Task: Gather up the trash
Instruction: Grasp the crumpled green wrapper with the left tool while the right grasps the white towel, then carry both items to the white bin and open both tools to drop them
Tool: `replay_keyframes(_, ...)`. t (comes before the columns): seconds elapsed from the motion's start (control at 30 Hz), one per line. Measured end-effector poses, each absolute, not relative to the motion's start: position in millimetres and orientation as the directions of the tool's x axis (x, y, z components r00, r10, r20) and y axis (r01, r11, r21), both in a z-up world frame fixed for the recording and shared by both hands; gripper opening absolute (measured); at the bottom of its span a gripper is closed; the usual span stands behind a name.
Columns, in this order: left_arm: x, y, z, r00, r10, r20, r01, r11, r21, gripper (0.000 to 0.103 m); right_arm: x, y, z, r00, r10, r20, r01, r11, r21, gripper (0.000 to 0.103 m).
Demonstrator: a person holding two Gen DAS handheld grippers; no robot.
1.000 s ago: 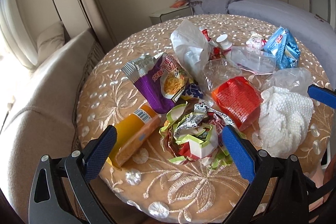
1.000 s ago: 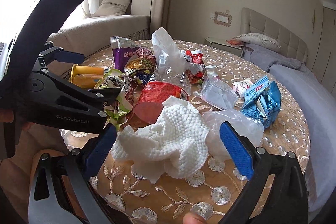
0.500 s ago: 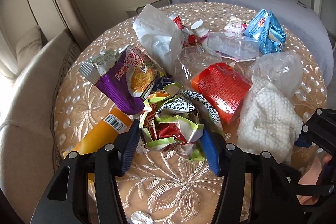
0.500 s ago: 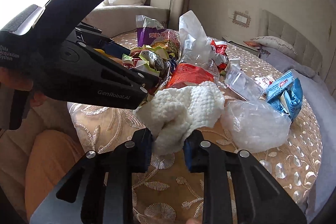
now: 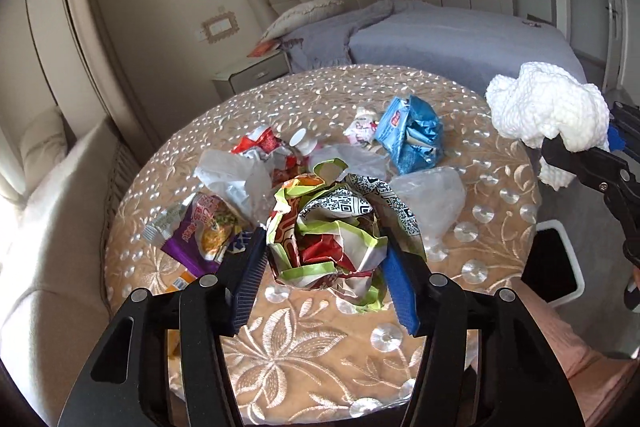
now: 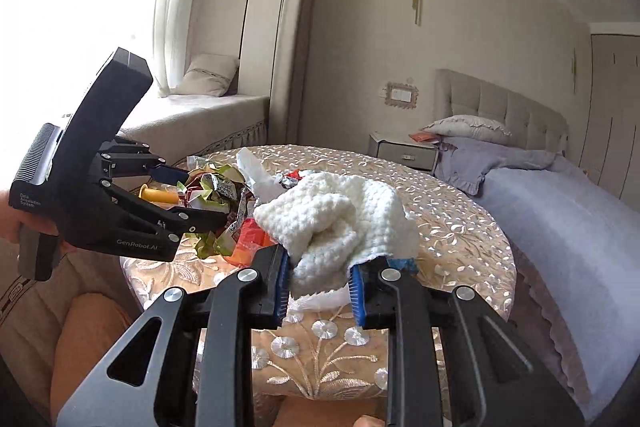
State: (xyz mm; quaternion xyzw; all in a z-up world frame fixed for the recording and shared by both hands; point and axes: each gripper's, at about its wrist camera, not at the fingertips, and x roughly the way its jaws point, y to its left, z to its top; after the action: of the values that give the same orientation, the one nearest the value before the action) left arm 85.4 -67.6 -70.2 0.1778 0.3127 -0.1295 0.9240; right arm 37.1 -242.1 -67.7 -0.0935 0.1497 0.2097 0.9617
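Note:
My left gripper (image 5: 324, 279) is shut on a crumpled green, red and silver wrapper (image 5: 332, 227) and holds it above the round table (image 5: 304, 355). The wrapper also shows in the right wrist view (image 6: 212, 191). My right gripper (image 6: 320, 283) is shut on a crumpled white paper towel (image 6: 340, 223), lifted off the table; the towel shows at the right in the left wrist view (image 5: 548, 107). Left on the table are a purple snack bag (image 5: 200, 231), a blue snack bag (image 5: 412, 135), clear plastic bags (image 5: 432, 199), red wrappers (image 5: 260, 143) and an orange bottle (image 6: 158, 194).
A white bin with a black liner (image 5: 554, 263) stands on the floor right of the table. A bed (image 5: 460, 39) and nightstand (image 5: 252, 75) lie behind. A beige window seat (image 5: 44, 227) runs along the left. The person's legs are at the table's near edge.
Both grippers have lifted their loads off the table. The left raised the crumpled wrapper; the right carried the white towel up and to the right, away from the pile.

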Motion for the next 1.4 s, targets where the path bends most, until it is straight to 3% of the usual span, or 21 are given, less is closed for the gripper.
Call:
replay_keyframes(0.27, 51, -183, -94, 0.652, -0.351, -0.672, 0.604, 0.776, 0.181, 0.055, 20, -343, -87, 0.878, 0.212, -0.429, -0.271, 0.959, -0.08, 0.026)
replay_keyframes(0.5, 41, -273, -142, 0.498, -0.493, -0.713, 0.752, 0.655, 0.072, 0.055, 4, -394, -154, 0.798, 0.092, -0.595, -0.188, 0.977, -0.101, 0.026)
replay_keyframes(0.8, 89, -343, -245, 0.298, -0.474, -0.829, 0.797, 0.601, -0.057, 0.056, 10, -432, -255, 0.611, 0.049, -0.79, -0.22, 0.969, -0.11, 0.027)
replay_keyframes(1.07, 104, -378, -316, 0.188, -0.386, -0.903, 0.822, 0.565, -0.071, 0.057, 27, -447, -321, 0.487, 0.058, -0.872, -0.22, 0.974, -0.058, 0.029)
replay_keyframes(1.13, 115, -381, -327, 0.154, -0.368, -0.917, 0.811, 0.577, -0.095, 0.063, 30, -449, -331, 0.461, 0.071, -0.884, -0.228, 0.973, -0.041, 0.055)
replay_keyframes(1.17, 122, -383, -334, 0.121, -0.357, -0.926, 0.802, 0.585, -0.121, 0.086, 30, -449, -334, 0.455, 0.083, -0.886, -0.234, 0.972, -0.029, 0.09)
replay_keyframes(1.2, 127, -382, -337, 0.1, -0.352, -0.931, 0.79, 0.597, -0.141, 0.098, 30, -450, -334, 0.464, 0.082, -0.882, -0.235, 0.971, -0.033, 0.098)
replay_keyframes(1.4, 136, -382, -348, 0.061, -0.358, -0.932, 0.766, 0.615, -0.186, 0.098, 36, -454, -339, 0.441, 0.095, -0.892, -0.224, 0.975, -0.007, 0.098)
